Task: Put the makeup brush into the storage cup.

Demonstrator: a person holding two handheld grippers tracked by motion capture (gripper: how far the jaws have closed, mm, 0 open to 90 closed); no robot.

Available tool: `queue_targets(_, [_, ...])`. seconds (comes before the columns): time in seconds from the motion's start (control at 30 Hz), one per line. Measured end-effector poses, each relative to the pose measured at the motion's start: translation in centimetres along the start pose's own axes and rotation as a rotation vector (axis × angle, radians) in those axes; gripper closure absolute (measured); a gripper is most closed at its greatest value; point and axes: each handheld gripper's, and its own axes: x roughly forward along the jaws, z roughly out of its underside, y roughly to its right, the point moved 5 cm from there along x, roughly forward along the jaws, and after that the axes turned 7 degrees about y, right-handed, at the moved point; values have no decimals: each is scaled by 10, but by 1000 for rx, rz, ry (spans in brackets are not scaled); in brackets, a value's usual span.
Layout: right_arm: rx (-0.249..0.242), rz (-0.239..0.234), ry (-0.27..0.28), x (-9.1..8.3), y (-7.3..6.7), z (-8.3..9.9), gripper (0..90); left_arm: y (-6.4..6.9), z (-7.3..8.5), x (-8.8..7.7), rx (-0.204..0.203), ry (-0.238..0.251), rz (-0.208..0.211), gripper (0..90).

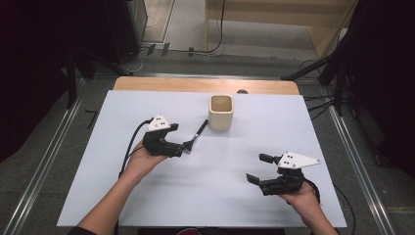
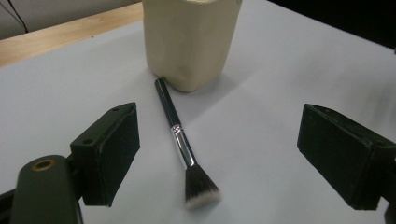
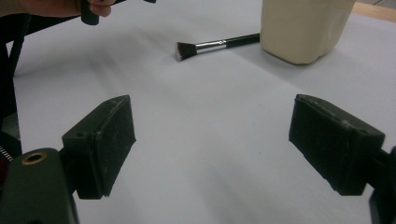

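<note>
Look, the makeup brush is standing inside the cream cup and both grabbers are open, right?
Not quite. The makeup brush lies flat on the table beside the cream cup, as the left gripper view shows. The left gripper and right gripper are indeed open.

A makeup brush [image 2: 180,140] lies with its handle tip touching the cream cup [image 2: 189,39], bristles between the left gripper's [image 2: 219,154] wide-apart jaws.

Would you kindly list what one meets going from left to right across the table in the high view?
Left gripper → makeup brush → cream cup → right gripper.
</note>
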Motion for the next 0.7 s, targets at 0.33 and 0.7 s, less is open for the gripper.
queue_targets(0.33, [0,-2,3,0,0,0,154,-1,-2,16,-10,-19,-27,142])
queue_targets(0.7, [1,-7,7,1,0,-1,153,-1,-9,36,7,-12,-35,154])
